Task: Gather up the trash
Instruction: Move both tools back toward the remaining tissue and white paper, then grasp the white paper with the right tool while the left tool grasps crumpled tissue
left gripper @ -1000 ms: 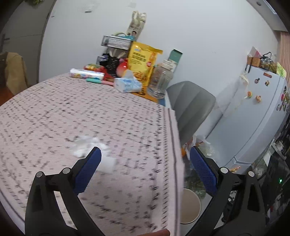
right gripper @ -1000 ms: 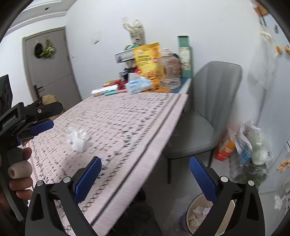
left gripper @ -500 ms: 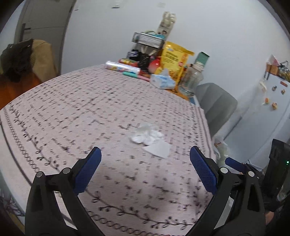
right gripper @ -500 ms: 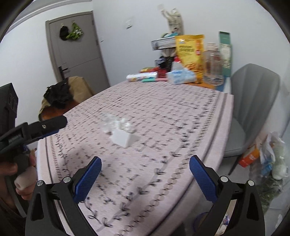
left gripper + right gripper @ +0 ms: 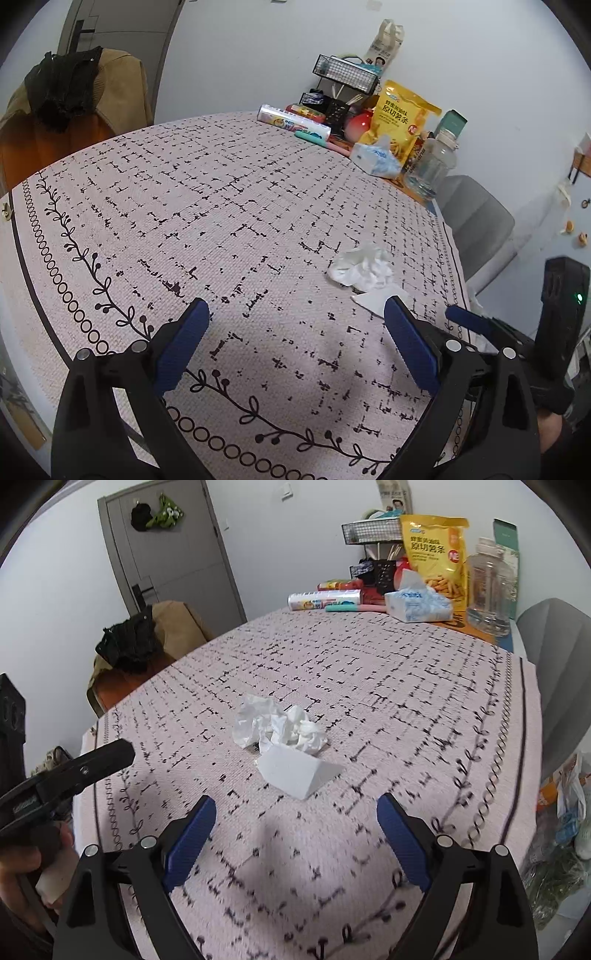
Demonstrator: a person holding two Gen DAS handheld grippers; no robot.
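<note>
Left wrist view first: the left gripper (image 5: 295, 332) hangs over the patterned tablecloth (image 5: 184, 206) with its blue pads spread wide apart and nothing between them. The trash sits off toward its right finger: one crumpled tissue (image 5: 360, 266) and one flat folded white paper (image 5: 380, 297), touching each other, with the paper partly tucked behind that finger's tip.

Over in the right wrist view, the right gripper (image 5: 293, 830) is also spread wide and empty, and it's lined up way better. The folded paper (image 5: 297, 771) lies just ahead, between its fingers, with the crumpled tissue (image 5: 277, 727) right behind.

So I'd call this the approach step, nothing grabbed yet. Next move is probably the right gripper dropping forward and low so the pads straddle the paper or the wad, then squeezing. The thin paper lying flat might be awkward to pinch.

Count: two pieces of trash, two grippers. Along the far edge there's one yellow snack bag (image 5: 436, 550), one tissue pack (image 5: 417, 603), one clear jar (image 5: 489, 587). Might be more bits among that clutter, hard to tell.
</note>
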